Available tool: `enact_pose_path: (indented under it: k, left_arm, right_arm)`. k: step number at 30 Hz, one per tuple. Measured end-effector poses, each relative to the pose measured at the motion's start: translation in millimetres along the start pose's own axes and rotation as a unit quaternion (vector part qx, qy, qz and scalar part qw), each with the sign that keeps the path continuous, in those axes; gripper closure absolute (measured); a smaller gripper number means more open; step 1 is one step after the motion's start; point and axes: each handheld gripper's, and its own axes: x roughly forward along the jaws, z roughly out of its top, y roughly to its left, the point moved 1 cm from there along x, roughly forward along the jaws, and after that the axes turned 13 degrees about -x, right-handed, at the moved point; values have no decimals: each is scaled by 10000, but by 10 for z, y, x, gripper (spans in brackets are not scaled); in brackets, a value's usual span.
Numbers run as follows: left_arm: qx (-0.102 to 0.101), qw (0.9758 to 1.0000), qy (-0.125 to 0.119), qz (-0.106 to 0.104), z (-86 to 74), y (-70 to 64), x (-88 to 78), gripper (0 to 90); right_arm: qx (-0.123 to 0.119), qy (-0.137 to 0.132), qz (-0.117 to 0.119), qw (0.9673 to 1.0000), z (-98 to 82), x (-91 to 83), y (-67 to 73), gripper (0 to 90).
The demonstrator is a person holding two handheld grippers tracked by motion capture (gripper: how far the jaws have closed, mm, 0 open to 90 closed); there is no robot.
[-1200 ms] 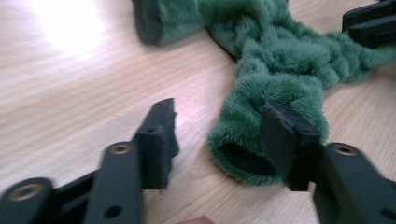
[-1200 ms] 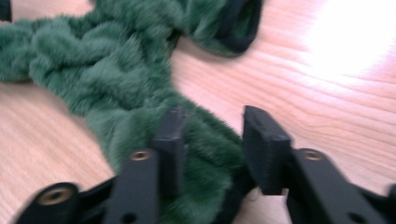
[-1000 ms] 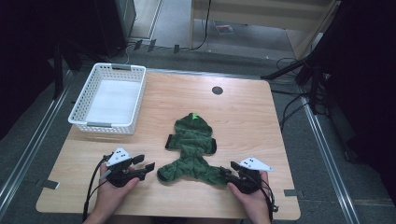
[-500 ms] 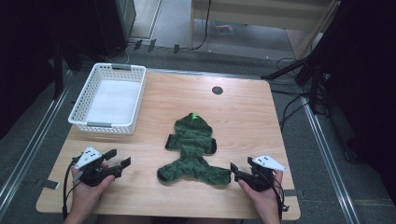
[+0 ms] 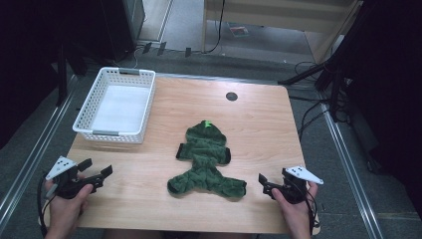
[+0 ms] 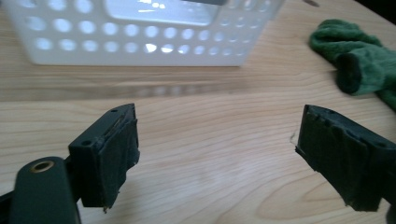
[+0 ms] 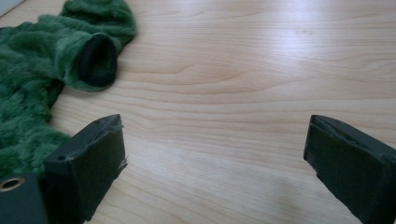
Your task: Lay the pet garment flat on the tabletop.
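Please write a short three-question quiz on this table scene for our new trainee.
1. True or false: the green fleece garment lies inside the white basket.
2. Which gripper is nearer the basket: A, the left gripper, or B, the right gripper?
3. What lies between each gripper's jaws?

Key: 1. False; it lies spread flat on the table. 2. A. 3. Nothing; both stand open, having just been opening, apart from the garment.

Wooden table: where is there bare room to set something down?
Bare wood lies right of the green fleece garment, up to the table's edge, and between it and the left gripper. The far-left corner is crowded by the white perforated basket.
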Motion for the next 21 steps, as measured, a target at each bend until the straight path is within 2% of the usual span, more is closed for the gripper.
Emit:
enact_pose_path:
  k: [1, 3, 6, 9, 14, 16, 17, 18, 19, 21]
  left_arm:
    - [0, 10000, 0, 0, 0, 0, 0, 105]
    - [-78, 9999, -64, -34, 24, 109, -64, 105]
    - [-102, 9999, -108, -28, 41, 175, -96, 104]
    - [-140, 9997, -190, 99, 65, 306, -143, 102]
    - [-265, 9991, -282, 168, 93, 433, -201, 102]
    - [-233, 9989, -295, 262, 100, 480, -227, 99]
    - [-116, 9983, -343, 459, 102, 502, -251, 97]
    - [-116, 9983, -343, 459, 102, 502, -251, 97]
    - [26, 9977, -354, 571, 105, 517, -271, 97]
    - [47, 9976, -351, 598, 104, 524, -276, 97]
  right_arm:
    - [0, 0, 0, 10000, 0, 0, 0, 51]
    - [81, 7, -63, 9999, -33, -15, -79, 34]
    - [108, 20, -77, 9999, -59, -23, -128, 31]
    - [195, 14, -134, 9997, -104, -44, -214, 31]
    - [254, -13, -189, 9995, -139, -78, -280, 31]
    - [281, -18, -209, 9994, -159, -96, -314, 31]
    - [312, -19, -239, 9992, -185, -113, -347, 31]
    - [336, -16, -235, 9992, -201, -121, -361, 31]
    - [336, -22, -247, 9991, -220, -128, -378, 31]
    - [365, -16, -265, 9990, -239, -137, -392, 31]
